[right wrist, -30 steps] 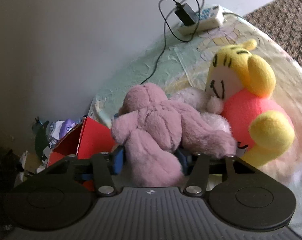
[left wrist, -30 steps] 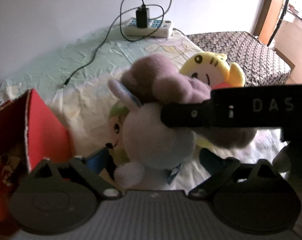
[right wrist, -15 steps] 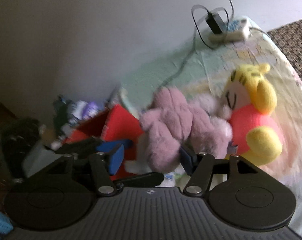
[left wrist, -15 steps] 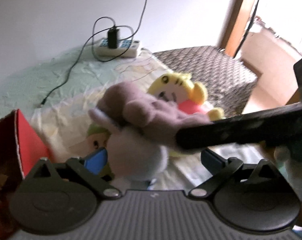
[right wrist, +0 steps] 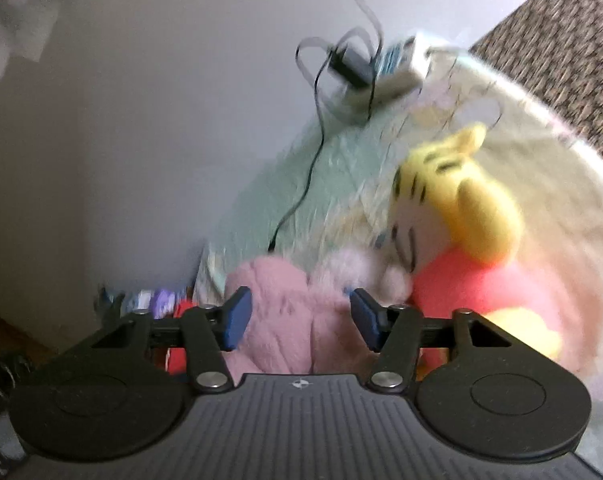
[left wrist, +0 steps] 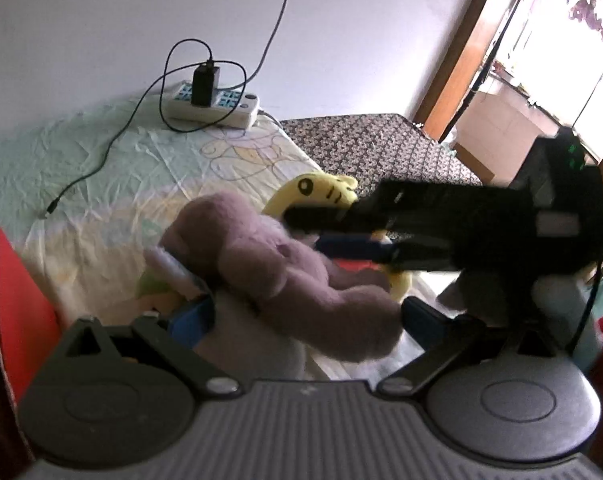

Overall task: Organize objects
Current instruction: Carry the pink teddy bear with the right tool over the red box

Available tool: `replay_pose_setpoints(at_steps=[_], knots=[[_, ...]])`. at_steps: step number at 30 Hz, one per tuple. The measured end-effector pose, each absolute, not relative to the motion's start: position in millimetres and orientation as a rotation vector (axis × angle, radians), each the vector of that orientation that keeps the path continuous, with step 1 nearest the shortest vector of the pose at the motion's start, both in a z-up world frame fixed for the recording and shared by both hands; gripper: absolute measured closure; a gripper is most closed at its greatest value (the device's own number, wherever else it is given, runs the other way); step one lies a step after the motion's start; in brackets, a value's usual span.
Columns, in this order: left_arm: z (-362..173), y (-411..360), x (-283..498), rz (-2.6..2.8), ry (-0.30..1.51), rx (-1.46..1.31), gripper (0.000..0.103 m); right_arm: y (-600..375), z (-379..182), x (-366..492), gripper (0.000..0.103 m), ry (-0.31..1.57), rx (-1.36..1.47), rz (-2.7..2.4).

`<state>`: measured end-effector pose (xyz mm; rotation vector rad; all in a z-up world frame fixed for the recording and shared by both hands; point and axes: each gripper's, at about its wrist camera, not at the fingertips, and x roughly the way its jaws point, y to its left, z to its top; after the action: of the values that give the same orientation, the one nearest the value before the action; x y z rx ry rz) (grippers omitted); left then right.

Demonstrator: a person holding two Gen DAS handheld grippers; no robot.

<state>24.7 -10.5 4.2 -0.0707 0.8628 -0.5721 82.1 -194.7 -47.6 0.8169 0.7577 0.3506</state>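
A pink plush toy (left wrist: 261, 264) lies across a pale lavender plush toy (left wrist: 253, 344), both held up over the bed. My left gripper (left wrist: 307, 316) has its blue pads set wide, pressed against the pale toy and the pink toy's limb. From the right comes my right gripper (left wrist: 321, 232), its fingers around the pink toy's far end. In the blurred right wrist view the pink plush toy (right wrist: 285, 320) fills the gap of the right gripper (right wrist: 299, 318). A yellow and red plush toy (right wrist: 461, 208) lies just behind on the sheet.
A red cardboard box (left wrist: 17, 300) stands open at the left edge. A white power strip (left wrist: 213, 104) with a black charger and a trailing cable lies by the wall. A dark patterned cover (left wrist: 373, 148) spreads right of the pale sheet (left wrist: 101, 168).
Both grippers swung, with the toys still between their fingers. The right gripper shifted rightward in the left wrist view. The pink toy now sits deeper between the right fingers, and the red box slid to the edge.
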Motion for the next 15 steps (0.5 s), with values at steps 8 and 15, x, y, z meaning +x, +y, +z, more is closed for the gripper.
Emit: replay_pose_setpoints(at_steps=[8,15], knots=[[3.3,-4.8,28.7,-0.553,0.866,-0.094,0.009,-182.3,-51.4,81.6,0.070,0.836,0.842,0.572],[12.5,-10.0,12.2,-0.549,0.796,-0.012,0.012,-180.0,-46.7,71.2,0.070,0.833,0.873,0.612]])
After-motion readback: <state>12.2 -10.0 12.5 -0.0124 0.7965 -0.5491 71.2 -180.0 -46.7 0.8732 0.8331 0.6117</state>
